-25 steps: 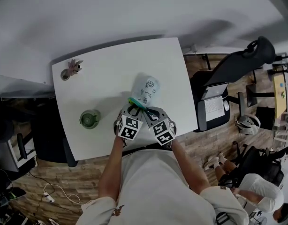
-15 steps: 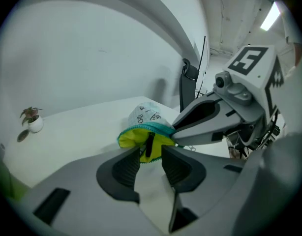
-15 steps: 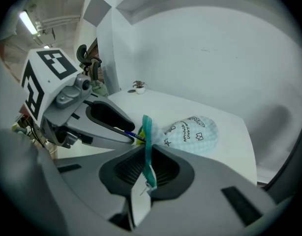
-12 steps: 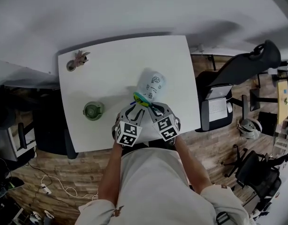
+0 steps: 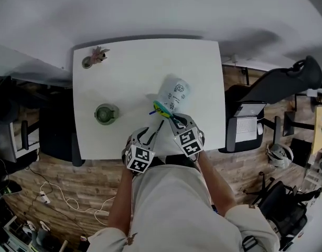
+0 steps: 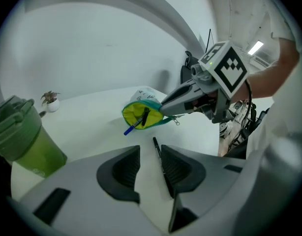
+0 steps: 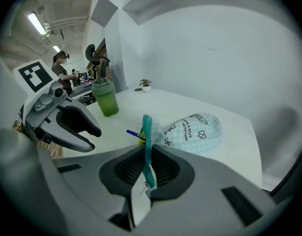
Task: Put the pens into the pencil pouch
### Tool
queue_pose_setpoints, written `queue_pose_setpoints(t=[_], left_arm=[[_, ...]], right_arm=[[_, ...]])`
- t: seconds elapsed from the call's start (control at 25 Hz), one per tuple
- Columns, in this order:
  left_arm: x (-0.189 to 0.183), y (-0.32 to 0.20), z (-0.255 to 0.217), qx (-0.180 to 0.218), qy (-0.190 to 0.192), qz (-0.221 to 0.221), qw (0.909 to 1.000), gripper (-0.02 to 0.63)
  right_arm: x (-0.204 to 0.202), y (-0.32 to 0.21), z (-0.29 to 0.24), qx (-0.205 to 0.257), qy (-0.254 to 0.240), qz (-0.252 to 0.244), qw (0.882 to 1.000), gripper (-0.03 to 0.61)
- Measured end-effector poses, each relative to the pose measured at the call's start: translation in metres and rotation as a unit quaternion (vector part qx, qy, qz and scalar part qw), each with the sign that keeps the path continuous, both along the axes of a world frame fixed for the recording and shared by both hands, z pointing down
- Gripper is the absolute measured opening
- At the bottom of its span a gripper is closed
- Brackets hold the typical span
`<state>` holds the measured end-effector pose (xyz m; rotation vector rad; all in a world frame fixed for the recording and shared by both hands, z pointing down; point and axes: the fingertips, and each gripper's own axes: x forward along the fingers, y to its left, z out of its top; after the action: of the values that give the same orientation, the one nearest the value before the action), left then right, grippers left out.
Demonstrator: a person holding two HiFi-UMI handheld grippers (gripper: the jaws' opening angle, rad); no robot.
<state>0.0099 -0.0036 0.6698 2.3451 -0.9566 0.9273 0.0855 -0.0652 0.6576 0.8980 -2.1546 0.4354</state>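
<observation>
A pale blue printed pencil pouch (image 5: 175, 92) lies on the white table (image 5: 129, 72), its yellow-lined mouth (image 6: 140, 116) turned toward me. A blue pen (image 6: 130, 129) and a black pen (image 6: 145, 117) stick out of the mouth. My right gripper (image 5: 172, 119) (image 7: 147, 168) is shut on the pouch's teal zipper edge (image 7: 147, 132). My left gripper (image 5: 152, 134) (image 6: 150, 157) is short of the mouth. Its jaws have just been opening. Another black pen (image 6: 158, 154) runs between them along the right-hand pad, and the other pad is clear of it.
A green lidded cup (image 5: 106, 114) (image 6: 20, 141) stands left of the grippers. A small potted plant (image 5: 94, 58) sits at the table's far left corner. Black office chairs (image 5: 279, 83) stand right of the table. A person (image 7: 62, 68) is far off in the room.
My left gripper has drawn back from the pouch mouth toward the near table edge, and its jaws stand wider. The right gripper keeps its hold on the pouch.
</observation>
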Motion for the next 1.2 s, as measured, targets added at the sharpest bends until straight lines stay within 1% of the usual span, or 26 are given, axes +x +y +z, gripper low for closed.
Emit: queue_pose_setpoints(t=[0.2, 0.36, 0.6, 0.76, 0.88, 0.96, 1.0, 1.08, 1.2], left_arm=[[-0.002, 0.025, 0.012, -0.022, -0.009, -0.017, 0.9996, 0.127], [-0.004, 0.045, 0.027, -0.040, -0.027, -0.021, 0.9986, 0.126], [-0.004, 0.059, 0.043, -0.060, -0.035, -0.037, 0.9969, 0.117], [-0.002, 0.066, 0.052, -0.065, -0.057, -0.025, 0.9959, 0.113], [-0.002, 0.067, 0.057, -0.063, -0.068, -0.025, 0.9954, 0.105], [-0.004, 0.065, 0.058, -0.055, -0.079, -0.024, 0.9951, 0.070], [-0.005, 0.064, 0.058, -0.053, -0.083, -0.022, 0.9949, 0.067], [-0.006, 0.064, 0.058, -0.054, -0.085, -0.017, 0.9947, 0.059], [-0.006, 0.064, 0.059, -0.059, -0.078, -0.017, 0.9950, 0.054]], right_arm=[[-0.002, 0.002, 0.002, -0.003, -0.014, -0.020, 1.000, 0.038], [-0.003, 0.003, 0.003, -0.006, -0.014, -0.038, 0.999, 0.040], [-0.004, 0.006, 0.007, -0.013, -0.012, -0.063, 0.998, 0.038], [-0.005, 0.007, 0.010, -0.019, -0.013, -0.074, 0.997, 0.038], [-0.005, 0.007, 0.012, -0.021, -0.012, -0.082, 0.996, 0.038], [-0.005, 0.006, 0.013, -0.022, -0.011, -0.086, 0.996, 0.038], [-0.005, 0.006, 0.013, -0.022, -0.011, -0.087, 0.996, 0.038], [-0.005, 0.006, 0.013, -0.023, -0.011, -0.087, 0.996, 0.038], [-0.005, 0.006, 0.013, -0.023, -0.011, -0.085, 0.996, 0.038]])
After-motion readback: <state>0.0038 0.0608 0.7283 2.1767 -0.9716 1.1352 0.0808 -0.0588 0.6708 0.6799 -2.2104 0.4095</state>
